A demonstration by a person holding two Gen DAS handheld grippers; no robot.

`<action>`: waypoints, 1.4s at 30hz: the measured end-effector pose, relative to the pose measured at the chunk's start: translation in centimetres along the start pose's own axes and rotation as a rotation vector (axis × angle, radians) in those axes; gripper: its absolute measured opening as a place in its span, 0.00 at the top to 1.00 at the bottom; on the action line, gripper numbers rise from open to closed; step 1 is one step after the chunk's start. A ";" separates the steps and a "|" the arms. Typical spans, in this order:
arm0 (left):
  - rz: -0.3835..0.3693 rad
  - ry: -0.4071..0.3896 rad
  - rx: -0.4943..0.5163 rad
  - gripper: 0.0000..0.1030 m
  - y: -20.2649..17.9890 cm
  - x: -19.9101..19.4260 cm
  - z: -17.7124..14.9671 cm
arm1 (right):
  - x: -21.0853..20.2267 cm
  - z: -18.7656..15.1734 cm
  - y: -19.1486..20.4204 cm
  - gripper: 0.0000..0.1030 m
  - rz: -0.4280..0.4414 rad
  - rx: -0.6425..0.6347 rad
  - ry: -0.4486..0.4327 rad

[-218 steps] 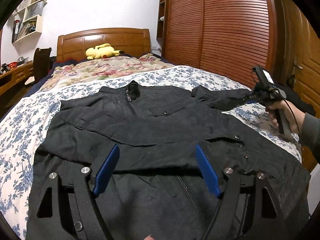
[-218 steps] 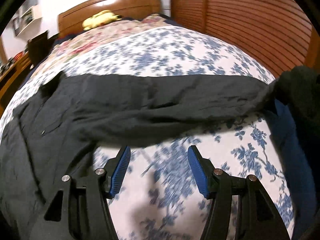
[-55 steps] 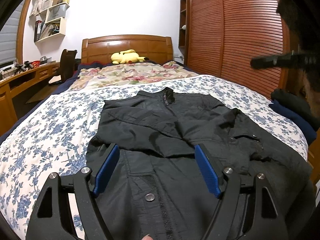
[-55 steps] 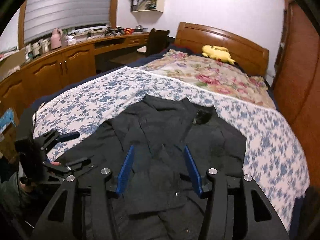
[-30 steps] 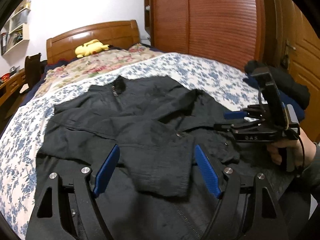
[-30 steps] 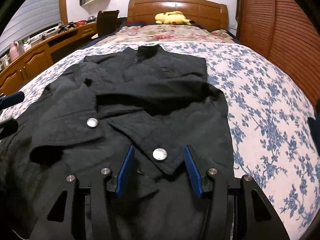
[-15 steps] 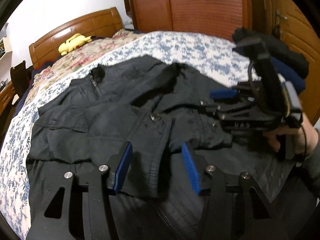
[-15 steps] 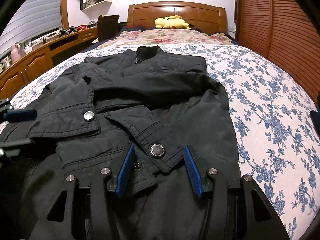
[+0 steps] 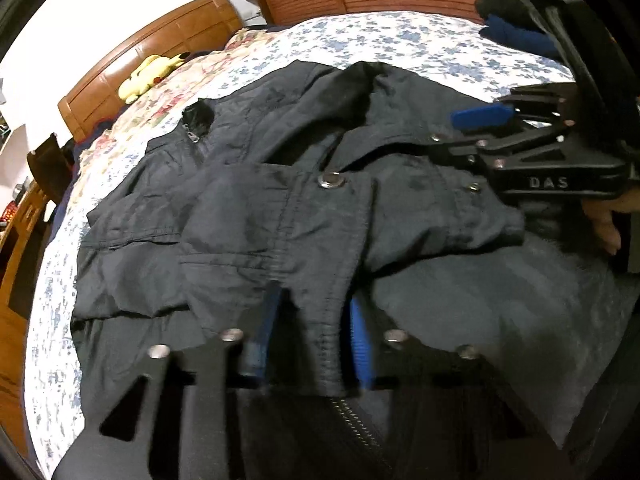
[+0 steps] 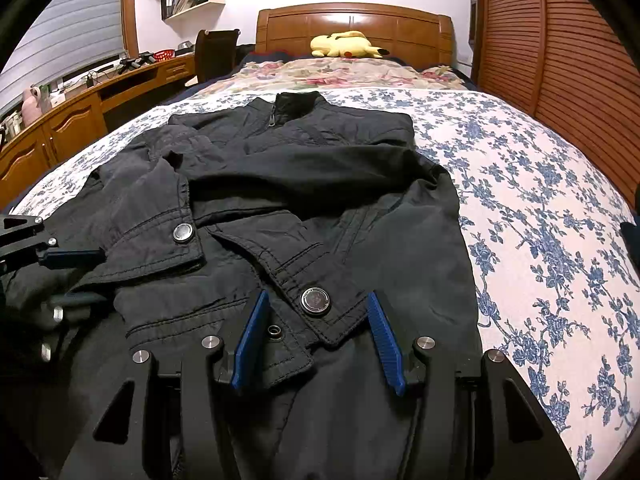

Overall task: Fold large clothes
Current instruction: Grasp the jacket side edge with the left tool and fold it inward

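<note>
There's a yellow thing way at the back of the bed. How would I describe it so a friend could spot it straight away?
Look to the wooden headboard at the far end of the bed. Right in front of it, on the rose-patterned bedding beyond the black jacket, lies a yellow plush toy on its side. It is the only bright yellow object there, with dark-tipped ears.
</note>
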State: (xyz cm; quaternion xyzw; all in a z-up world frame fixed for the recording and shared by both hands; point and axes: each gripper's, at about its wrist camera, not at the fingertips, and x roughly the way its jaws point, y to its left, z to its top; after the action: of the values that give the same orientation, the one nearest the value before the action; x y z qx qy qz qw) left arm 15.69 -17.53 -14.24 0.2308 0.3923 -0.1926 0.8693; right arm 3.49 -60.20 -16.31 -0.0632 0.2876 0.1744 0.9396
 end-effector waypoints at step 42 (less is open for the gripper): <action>0.073 -0.157 -0.313 0.94 10.8 -8.6 -5.9 | 0.1 -0.1 -0.1 0.48 -0.001 -0.003 0.007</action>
State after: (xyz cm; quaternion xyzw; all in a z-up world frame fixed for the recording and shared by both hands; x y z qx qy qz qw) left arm 12.40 -4.09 -8.35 0.0910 0.3400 -0.1148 0.9290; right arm 3.58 -60.26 -16.42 -0.0652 0.2908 0.1740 0.9386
